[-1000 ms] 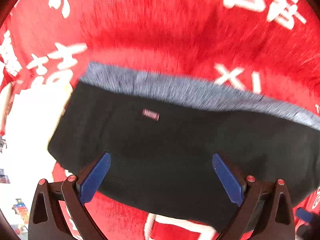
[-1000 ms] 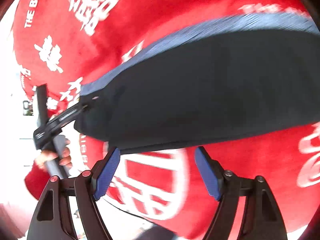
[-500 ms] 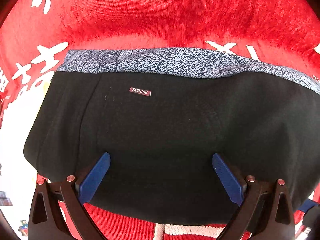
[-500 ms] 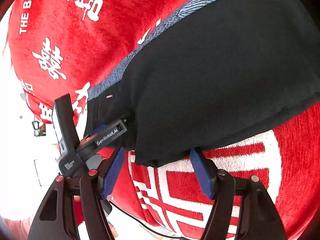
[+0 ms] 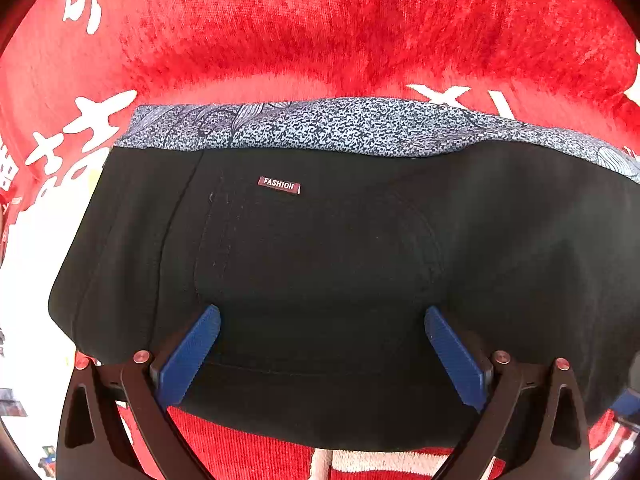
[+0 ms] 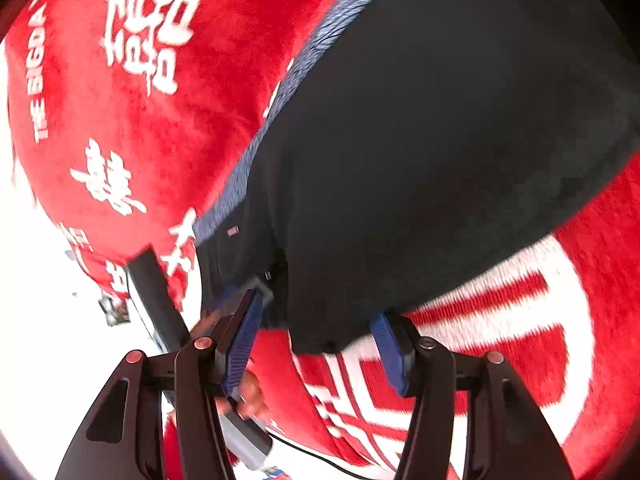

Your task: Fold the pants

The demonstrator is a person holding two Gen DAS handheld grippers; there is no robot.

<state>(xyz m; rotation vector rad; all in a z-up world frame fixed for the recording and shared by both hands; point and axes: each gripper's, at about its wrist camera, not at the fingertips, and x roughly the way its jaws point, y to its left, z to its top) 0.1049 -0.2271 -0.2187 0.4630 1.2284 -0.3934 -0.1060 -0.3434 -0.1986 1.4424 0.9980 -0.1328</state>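
My black pants (image 5: 340, 272) lie folded on a red plush cloth (image 5: 304, 36) printed with white characters, their blue-grey patterned waistband (image 5: 360, 128) along the far edge and a small "FASHION" tag (image 5: 279, 185) just below it. My left gripper (image 5: 322, 354) points steeply down over the near part of the fabric, its blue fingers (image 5: 188, 354) spread wide apart above the pants and clamping nothing. My right gripper (image 6: 316, 344) comes in at the near corner of the pants (image 6: 420, 140); its fingers (image 6: 244, 336) are closing with the hanging edge of the fabric between them, though I cannot see the pads pressing on it. In the right wrist view my left hand (image 6: 250, 396) shows beside that corner.
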